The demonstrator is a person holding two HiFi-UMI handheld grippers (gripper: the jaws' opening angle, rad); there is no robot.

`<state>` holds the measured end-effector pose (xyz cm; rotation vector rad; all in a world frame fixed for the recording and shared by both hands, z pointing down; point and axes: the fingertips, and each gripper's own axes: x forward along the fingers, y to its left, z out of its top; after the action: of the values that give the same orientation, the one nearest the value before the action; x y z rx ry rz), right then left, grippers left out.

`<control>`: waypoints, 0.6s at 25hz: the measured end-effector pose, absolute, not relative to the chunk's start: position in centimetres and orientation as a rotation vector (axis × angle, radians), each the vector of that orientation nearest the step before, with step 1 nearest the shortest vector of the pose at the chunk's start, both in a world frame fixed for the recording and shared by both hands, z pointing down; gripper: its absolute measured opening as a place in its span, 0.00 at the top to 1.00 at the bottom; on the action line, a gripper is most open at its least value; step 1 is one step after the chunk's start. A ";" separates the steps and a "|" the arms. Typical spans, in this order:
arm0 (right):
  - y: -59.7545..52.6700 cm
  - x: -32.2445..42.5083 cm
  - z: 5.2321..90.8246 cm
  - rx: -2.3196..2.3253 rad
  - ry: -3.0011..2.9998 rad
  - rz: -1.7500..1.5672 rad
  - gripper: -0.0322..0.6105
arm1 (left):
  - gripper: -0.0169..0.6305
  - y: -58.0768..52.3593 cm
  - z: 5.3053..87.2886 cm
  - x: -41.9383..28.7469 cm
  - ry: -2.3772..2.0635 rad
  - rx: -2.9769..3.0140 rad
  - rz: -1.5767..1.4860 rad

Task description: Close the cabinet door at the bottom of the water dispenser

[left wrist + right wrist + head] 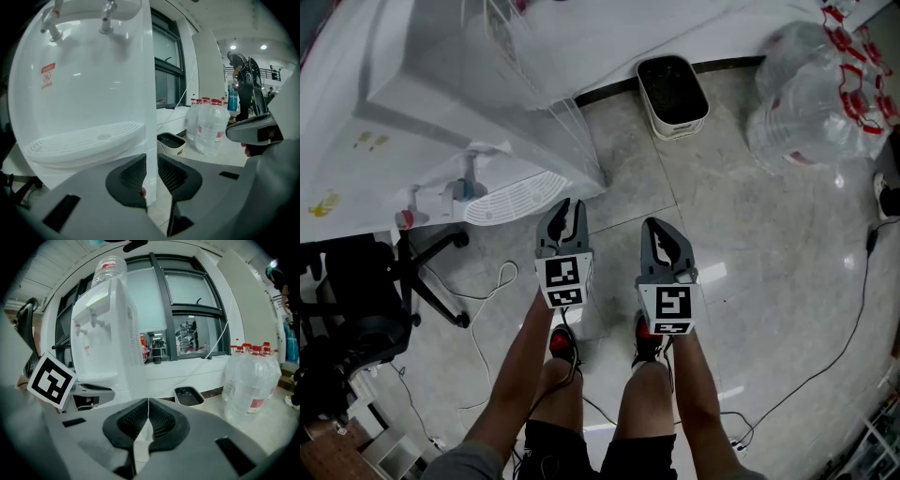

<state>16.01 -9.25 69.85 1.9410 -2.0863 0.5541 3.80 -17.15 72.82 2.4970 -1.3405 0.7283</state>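
The white water dispenser [459,94] stands at the upper left, its drip tray [517,195] facing me. My left gripper [565,208] reaches to the dispenser's front right corner. In the left gripper view a thin white panel edge, the cabinet door [151,187], stands upright between the pads below the drip tray [84,143], and the left gripper [151,176] is shut on it. My right gripper [661,230] hangs beside it to the right, off the dispenser. In the right gripper view the right gripper [148,416] has its pads together with nothing between them, and the dispenser [108,333] is ahead on the left.
A small dark-lined bin [673,94] sits by the wall behind the dispenser. Several large water bottles [816,94] in plastic wrap stand at the right. A black office chair [384,291] is on the left. Cables [825,366] trail over the tiled floor. A person [243,89] stands far off.
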 end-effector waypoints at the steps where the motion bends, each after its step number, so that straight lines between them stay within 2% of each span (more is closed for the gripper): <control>1: -9.1 16.0 69.2 1.933 -2.090 0.551 0.92 | 0.83 -16.8 72.2 3.8 -1.340 2.494 0.726; 15: -9.2 14.8 52.7 1.797 -2.224 0.413 0.92 | 0.83 -13.1 55.3 3.4 -1.441 2.465 0.604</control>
<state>14.82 -9.19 52.68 1.7972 -2.2244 0.4127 3.38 -13.05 55.32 2.4653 -1.4415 0.6045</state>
